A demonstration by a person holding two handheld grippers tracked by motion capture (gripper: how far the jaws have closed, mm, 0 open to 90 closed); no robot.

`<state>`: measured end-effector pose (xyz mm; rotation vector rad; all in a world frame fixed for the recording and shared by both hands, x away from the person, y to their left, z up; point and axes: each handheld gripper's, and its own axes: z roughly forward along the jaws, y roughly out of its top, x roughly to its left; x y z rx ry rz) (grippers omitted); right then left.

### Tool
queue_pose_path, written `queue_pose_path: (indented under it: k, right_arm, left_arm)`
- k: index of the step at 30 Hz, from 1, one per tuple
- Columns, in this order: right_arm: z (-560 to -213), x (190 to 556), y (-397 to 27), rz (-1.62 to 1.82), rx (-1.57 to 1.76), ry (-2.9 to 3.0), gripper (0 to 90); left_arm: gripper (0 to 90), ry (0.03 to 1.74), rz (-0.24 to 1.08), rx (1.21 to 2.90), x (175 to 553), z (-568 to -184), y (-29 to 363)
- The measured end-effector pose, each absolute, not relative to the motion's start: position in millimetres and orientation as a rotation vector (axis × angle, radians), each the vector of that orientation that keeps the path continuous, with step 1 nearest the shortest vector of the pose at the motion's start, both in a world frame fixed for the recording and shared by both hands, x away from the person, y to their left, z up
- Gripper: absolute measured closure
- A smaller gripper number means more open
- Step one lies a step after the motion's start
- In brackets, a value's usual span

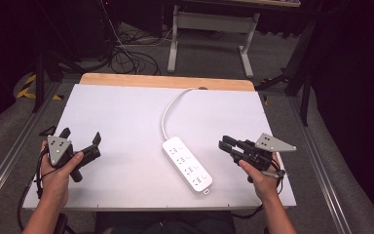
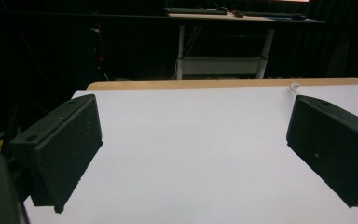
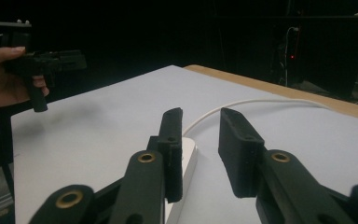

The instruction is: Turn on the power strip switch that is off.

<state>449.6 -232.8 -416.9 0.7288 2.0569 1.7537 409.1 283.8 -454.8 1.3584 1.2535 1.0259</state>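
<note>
Power strip (image 1: 187, 164) lying diagonally mid-tabletop (image 1: 126, 117), nearer the right gripper (image 1: 230, 144) (fingers slightly parted, empty) than the left gripper (image 1: 82, 142), fingers spread wide.

White power strip (image 1: 187, 164) on white table (image 1: 121, 117), cord (image 1: 171, 106) trailing to far edge.

one power strip (image 1: 187, 164), two grippers (image 1: 83, 139)
</note>
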Motion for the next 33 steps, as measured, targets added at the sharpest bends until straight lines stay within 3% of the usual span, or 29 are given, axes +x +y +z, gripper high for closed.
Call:
queue_pose_path:
  k: [8, 13, 15, 33]
  right_arm:
    - [-416, 451, -237, 1.766, 0.745, 1.938, 47.6]
    - [-421, 455, -236, 1.726, 0.709, 1.861, 16.0]
    - [-422, 456, -235, 1.718, 0.690, 1.851, 10.2]
    - [-427, 459, -241, 1.780, 0.745, 1.811, 2.1]
  left_arm:
    - [3.8, 1.257, 1.021, 1.354, 410, -455, 283]
    - [3.8, 1.260, 1.019, 1.353, 410, -455, 284]
    - [3.7, 1.261, 1.018, 1.351, 410, -455, 284]
    - [2.5, 1.261, 1.024, 1.342, 410, -454, 285]
